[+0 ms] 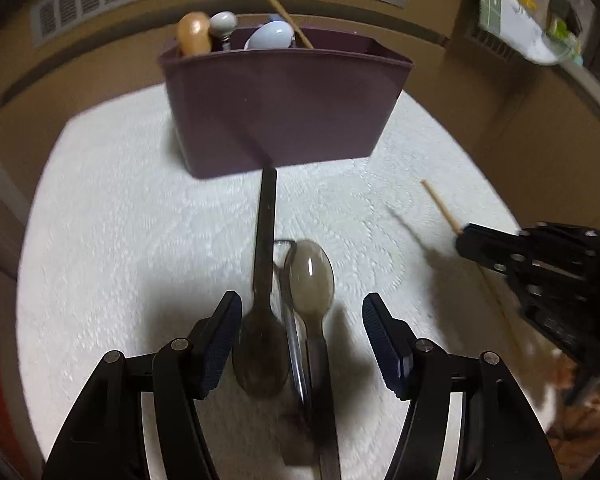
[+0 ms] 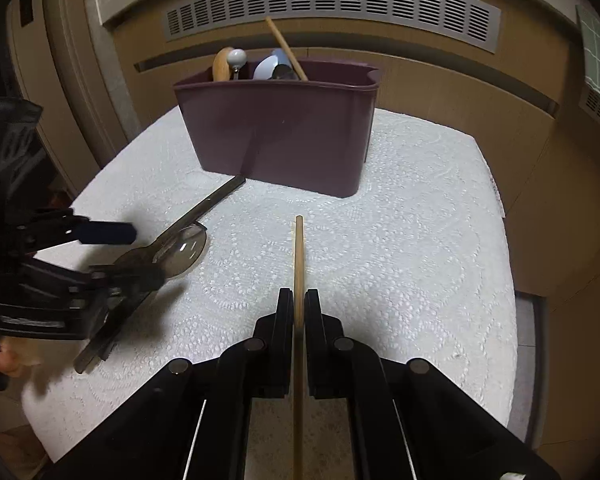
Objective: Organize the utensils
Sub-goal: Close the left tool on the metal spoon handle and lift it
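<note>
A purple utensil bin [image 1: 284,108] stands at the far side of the white cloth and holds several utensils, among them a wooden chopstick [image 1: 280,10]. My left gripper [image 1: 300,340] is open and hovers over two smoky translucent plastic spoons [image 1: 266,280] that lie side by side, with a clear utensil between them. My right gripper [image 2: 299,308] is shut on a wooden chopstick [image 2: 299,256] that points toward the bin [image 2: 280,132]. The right gripper also shows in the left wrist view [image 1: 500,252] at the right. The left gripper shows in the right wrist view [image 2: 112,252] over the spoons [image 2: 180,248].
The white lace cloth [image 2: 400,240] covers a small table. A brown wall with a grey vent grille [image 2: 332,4] stands behind the bin. Brown floor drops away past the cloth's right edge [image 2: 508,240].
</note>
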Available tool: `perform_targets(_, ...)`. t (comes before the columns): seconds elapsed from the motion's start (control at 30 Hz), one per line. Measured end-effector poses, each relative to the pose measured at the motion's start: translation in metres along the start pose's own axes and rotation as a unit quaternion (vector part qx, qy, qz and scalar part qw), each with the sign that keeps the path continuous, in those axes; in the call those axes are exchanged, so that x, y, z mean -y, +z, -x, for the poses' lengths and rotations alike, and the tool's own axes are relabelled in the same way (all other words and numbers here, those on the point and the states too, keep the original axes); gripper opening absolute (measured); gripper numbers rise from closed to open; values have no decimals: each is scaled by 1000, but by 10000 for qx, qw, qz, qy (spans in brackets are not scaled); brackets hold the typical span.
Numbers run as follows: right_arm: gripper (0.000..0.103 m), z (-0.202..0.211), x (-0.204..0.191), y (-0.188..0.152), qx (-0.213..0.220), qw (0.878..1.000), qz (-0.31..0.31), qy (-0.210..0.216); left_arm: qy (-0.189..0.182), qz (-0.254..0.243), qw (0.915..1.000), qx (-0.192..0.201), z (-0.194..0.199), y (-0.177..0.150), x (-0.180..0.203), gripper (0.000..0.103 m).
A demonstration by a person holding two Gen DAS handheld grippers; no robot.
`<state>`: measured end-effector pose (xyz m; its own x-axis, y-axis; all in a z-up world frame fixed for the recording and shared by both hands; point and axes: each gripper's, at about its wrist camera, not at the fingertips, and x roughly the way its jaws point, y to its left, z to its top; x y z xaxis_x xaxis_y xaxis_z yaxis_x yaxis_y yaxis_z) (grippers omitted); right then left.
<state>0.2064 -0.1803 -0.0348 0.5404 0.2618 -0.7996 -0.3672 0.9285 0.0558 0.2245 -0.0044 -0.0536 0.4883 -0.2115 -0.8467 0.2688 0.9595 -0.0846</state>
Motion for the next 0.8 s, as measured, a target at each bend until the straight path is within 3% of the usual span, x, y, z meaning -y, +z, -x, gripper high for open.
perform_targets(0.3,5,2,27,-13,56,9976,-562,389,890,-657,9938,-125,-29,10,26,54)
perform_targets(0.4,5,3,30,-15,65,9972,-625,415,978,-626,9932,-82,-25,9,23,36)
perform_targets(0.53,5,5,30,-15,88,9967,-651,485,806,-490,9955,-70,-15,6,15,36)
perform_targets(0.8,5,16,21,-13,180,9962,-614,587,194,-218,9988,404,25,-4,9,36)
